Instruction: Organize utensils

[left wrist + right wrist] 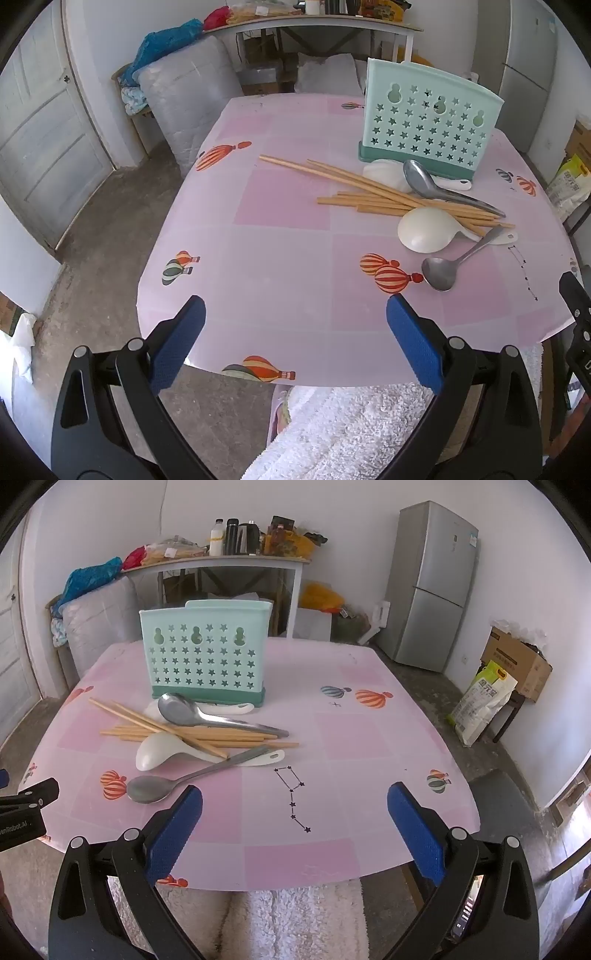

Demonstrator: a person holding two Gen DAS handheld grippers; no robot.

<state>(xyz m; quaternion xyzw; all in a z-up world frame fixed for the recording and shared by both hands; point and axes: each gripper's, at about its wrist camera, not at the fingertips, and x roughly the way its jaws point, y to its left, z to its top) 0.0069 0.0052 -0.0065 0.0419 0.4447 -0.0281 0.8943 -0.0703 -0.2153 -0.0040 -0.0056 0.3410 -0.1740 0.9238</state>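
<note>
Gaping empty, both tongs (295, 325) (294, 806), chopsticks (192, 734) partly under spoons (207, 716), holder (205, 657) interior unseen.

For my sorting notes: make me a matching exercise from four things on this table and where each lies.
1. metal spoon
2. white spoon
3. chopsticks
4. green holder

A. upright behind the pile
B. bowl down, handle under chopsticks
C. nearest the table's front edge
D. loose pile between the spoons

Pairs: 1-C, 2-B, 3-D, 4-A
</note>
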